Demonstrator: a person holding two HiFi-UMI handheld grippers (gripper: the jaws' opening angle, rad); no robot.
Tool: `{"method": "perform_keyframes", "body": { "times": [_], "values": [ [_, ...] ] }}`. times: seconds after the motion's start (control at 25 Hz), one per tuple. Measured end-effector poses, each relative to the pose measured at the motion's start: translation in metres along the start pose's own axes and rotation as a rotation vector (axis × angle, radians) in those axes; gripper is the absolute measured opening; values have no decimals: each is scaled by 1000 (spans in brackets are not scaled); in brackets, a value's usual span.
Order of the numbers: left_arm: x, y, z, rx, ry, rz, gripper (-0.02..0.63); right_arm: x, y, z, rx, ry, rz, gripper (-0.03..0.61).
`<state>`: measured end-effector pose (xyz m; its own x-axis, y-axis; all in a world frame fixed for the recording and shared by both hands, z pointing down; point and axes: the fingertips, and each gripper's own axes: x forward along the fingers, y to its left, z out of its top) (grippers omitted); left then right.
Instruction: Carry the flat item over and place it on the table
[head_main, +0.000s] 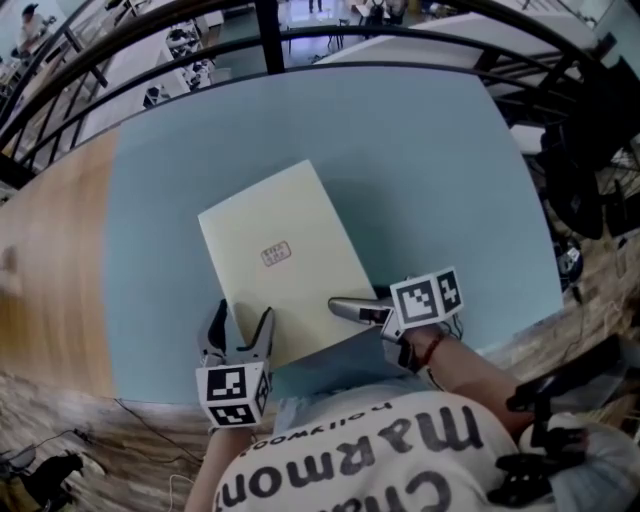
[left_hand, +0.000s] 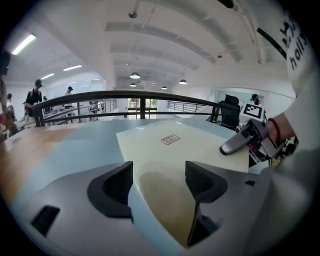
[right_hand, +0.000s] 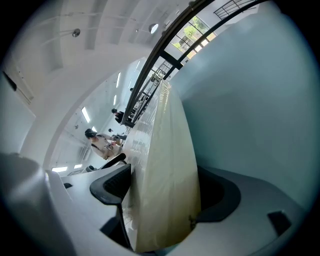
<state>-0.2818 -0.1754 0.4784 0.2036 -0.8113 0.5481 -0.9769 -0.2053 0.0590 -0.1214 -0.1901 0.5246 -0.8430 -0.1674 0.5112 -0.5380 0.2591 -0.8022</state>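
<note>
Cream flat item (head_main: 285, 260) on blue table (head_main: 430, 180) — right tongs (head_main: 352, 310) clenched on its edge — left tongs (head_main: 240, 328) released, corner between them.

Left tool (head_main: 243, 318) stands with jaws apart; right tool (head_main: 340, 306), turned sideways, clamps flat item (head_main: 285, 230).

The table (head_main: 440, 160) has a pale blue-grey top with a wood-coloured band along its left side. On it lies 1 flat cream item (head_main: 285, 260), turned at an angle near the front edge. It seems to rest fully flat, but its near edge is not clear.
</note>
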Motion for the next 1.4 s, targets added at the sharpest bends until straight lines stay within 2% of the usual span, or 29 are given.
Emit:
{"method": "perform_keyframes", "body": {
  "times": [0.08, 0.12, 0.2, 0.28, 0.48, 0.68, 0.92, 1.4],
  "values": [
    [-2, -13, 0, 51, -3, -45, 325, 1, 1, -1, 6, 3, -3, 377],
    [-1, -19, -2, 52, -2, -73, 325, 1, 1, -1, 8, 3, -5, 377],
    [-1, -27, -4, -6, -7, -119, 266, 0, 0, -1, 10, 4, -8, 377],
    [-1, -27, -3, -76, -29, -141, 259, -1, 1, 0, 12, 4, -11, 377],
    [-1, -29, -3, -30, -48, -137, 258, -1, 0, 2, 9, -8, -20, 379],
    [0, -25, -3, -63, -57, -144, 254, -1, -1, 2, 3, -28, -34, 382],
    [2, -19, -3, -98, -61, -128, 207, -3, -3, 4, -17, -68, -68, 387],
    [0, -22, -3, -110, -75, -131, 207, -13, -5, 7, -90, -197, -159, 397]
  ]
}}
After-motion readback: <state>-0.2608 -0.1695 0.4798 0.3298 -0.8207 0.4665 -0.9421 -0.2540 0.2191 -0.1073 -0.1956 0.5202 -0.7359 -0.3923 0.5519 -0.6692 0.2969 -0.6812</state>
